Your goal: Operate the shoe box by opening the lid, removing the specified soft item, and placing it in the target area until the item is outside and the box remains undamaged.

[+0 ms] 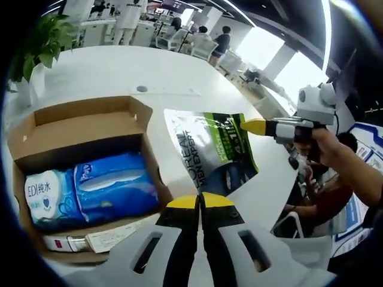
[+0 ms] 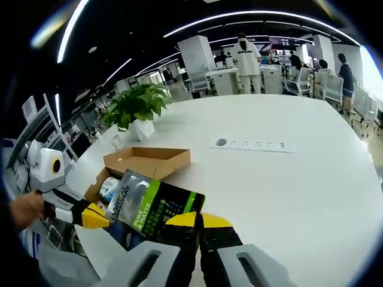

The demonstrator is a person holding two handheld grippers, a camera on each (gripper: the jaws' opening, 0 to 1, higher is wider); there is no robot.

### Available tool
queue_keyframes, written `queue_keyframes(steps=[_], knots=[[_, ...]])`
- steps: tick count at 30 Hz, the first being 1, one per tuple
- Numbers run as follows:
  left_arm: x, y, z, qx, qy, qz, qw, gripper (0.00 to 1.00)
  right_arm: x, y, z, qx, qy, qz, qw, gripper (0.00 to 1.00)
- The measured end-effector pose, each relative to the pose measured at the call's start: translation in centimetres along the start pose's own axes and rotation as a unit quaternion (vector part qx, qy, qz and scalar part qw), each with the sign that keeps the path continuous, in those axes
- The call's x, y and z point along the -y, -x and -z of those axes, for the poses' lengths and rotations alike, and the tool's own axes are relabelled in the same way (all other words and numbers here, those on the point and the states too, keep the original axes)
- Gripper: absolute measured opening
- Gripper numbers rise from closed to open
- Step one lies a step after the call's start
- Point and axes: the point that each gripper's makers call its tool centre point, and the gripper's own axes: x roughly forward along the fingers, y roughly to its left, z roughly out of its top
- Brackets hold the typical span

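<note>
A silver, green and black soft pouch printed MEN EXPERT hangs over the white table, just right of the open cardboard shoe box. My left gripper is shut on the pouch's near edge. The right gripper, coming in from the right, pinches its far corner. In the right gripper view, my right gripper is shut on the pouch. There the left gripper holds the pouch's other side, in front of the box. Inside the box lie a blue wipes pack and a white pack.
A potted plant stands beyond the box near the table's edge. A socket strip is set into the white table. A person's hand holds the right gripper. Desks, chairs and people are far behind.
</note>
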Motion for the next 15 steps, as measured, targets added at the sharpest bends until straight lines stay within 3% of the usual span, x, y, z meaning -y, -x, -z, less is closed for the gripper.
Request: queue_keyframes(steps=[8,15], knots=[[0.3,-1.8,0.4,-0.024,0.004,-0.005,0.9997,0.0,1.5,-0.7,0.7,-0.013,0.006,0.008,0.9999,0.0],[-0.2,-3.2,0.8,-0.051,-0.018,-0.025,0.9982,0.0,2.4,-1.7,1.3,-0.026,0.011,0.013,0.9995,0.0]])
